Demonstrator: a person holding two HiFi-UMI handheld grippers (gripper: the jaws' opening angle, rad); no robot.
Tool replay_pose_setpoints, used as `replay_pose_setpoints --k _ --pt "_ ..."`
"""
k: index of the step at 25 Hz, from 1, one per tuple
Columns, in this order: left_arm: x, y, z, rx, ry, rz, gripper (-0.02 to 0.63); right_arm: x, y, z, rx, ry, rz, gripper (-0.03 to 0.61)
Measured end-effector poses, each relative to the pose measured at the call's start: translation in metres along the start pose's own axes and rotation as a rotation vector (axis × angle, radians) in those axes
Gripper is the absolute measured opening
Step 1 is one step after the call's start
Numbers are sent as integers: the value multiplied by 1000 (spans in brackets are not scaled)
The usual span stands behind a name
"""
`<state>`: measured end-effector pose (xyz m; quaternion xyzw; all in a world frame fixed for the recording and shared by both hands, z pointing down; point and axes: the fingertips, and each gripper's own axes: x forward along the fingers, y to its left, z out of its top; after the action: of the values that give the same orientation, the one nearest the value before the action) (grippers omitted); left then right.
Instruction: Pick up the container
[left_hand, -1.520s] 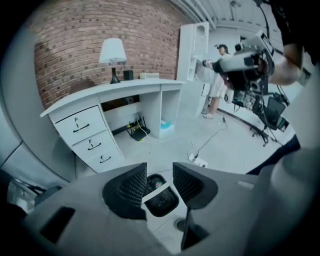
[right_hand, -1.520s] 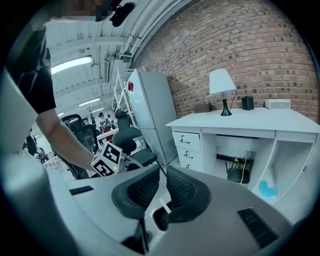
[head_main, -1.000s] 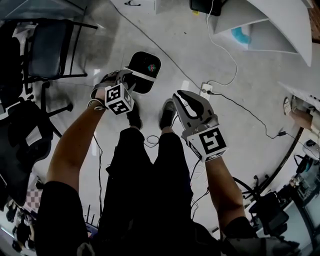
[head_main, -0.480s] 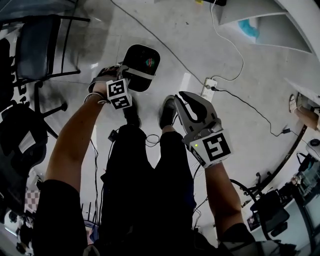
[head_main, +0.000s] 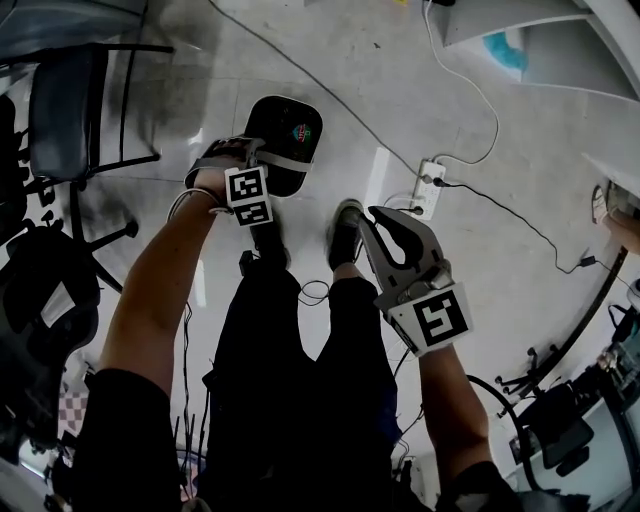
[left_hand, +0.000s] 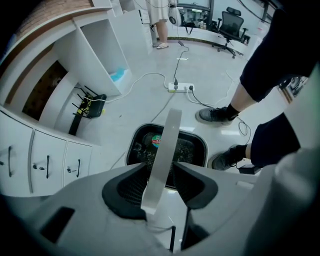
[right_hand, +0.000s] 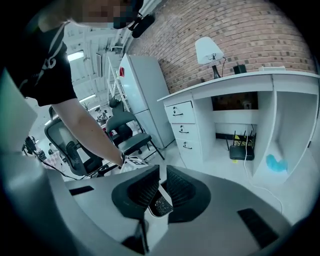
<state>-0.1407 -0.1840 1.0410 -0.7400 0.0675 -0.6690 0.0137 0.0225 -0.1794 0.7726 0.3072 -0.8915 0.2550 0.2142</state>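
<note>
The left tongs (head_main: 256, 160) were clenched on a pale flat strap (head_main: 287, 160) that ran across the mouth of the black container (head_main: 290, 120). In the left gripper view the strap (left_hand: 166, 145) rose out from between the two dark ribbed jaws, which pressed on it from both sides. The container (left_hand: 192, 150) lay directly beyond the jaws, its rounded rectangular rim facing the camera and a small coloured label (left_hand: 158, 141) showing inside. From the head view the container hung at the tip of the left tongs, out in front of the person's left shoe (head_main: 268, 238) and above the pale floor (head_main: 350, 90). It was well apart from the right tongs (head_main: 374, 214), which were held lower and to the right, past the right shoe (head_main: 346, 228). In the right gripper view the right tongs (right_hand: 161, 172) had their jaws drawn close together with nothing between them. A white power strip (head_main: 426, 186) with its cables lay on the floor beyond the right tongs, and a dark chair (head_main: 75, 110) stood off to the left.
</note>
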Motion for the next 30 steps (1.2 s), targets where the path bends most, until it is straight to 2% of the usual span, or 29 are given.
replay_pose_setpoints --k 6,8,12,18,22,25,30 --pt "10 -2 7 30 11 -1 161 -1 -6 -17 27 15 -14 11" --pt "10 -1 8 44 11 9 124 -2 -5 -19 30 18 -15 11" --pt "9 -2 7 79 9 7 114 -3 -3 -20 30 22 -17 11" --pt "8 -13 6 171 17 -45 94 -3 -4 -21 34 18 -18 11" --pt "8 -19 -1 200 54 -65 87 -3 0 -24 44 23 -13 11" --pt "5 -20 -6 163 65 -71 83 -5 2 -20 55 13 -9 11" --pt "-3 -17 -22 -15 68 -64 81 -13 5 -16 54 12 -10 11"
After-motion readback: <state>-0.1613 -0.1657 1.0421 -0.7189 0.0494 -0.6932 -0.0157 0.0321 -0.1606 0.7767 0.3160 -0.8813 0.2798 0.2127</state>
